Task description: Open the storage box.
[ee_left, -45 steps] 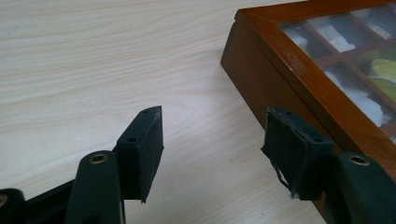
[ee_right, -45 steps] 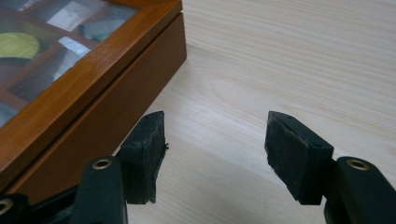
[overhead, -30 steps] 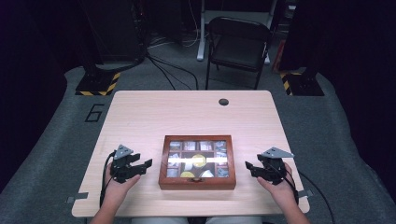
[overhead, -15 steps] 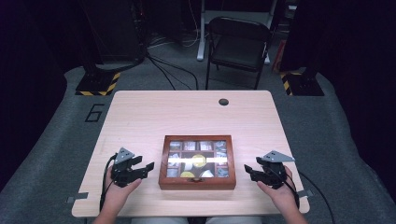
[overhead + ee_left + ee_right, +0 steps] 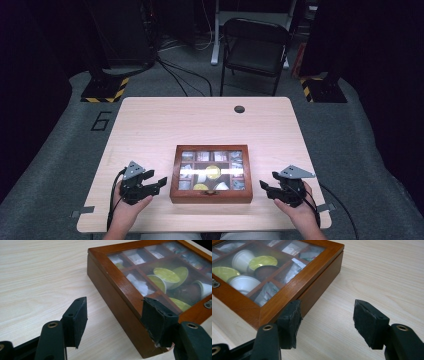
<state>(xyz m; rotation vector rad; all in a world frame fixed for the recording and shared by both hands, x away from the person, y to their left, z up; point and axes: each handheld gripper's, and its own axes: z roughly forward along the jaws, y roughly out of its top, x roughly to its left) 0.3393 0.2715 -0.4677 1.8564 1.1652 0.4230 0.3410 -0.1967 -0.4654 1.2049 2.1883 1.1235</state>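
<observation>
The wooden box (image 5: 211,173) lies closed on the tabletop (image 5: 200,120) near the front edge, long axis running left to right, directly between the two tongs. The left tongs (image 5: 156,184) point at its left end, the right tongs (image 5: 266,188) at its right end; both sit about equally near. Each hand rests low on the tabletop. Both tongs stand partly open and hold nothing.

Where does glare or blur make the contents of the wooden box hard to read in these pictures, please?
High view: a bright glare band crosses the wooden box lid. Left gripper view: its glass looks hazy, far compartments soft. Right gripper view: milky sheen over the cups.
</observation>
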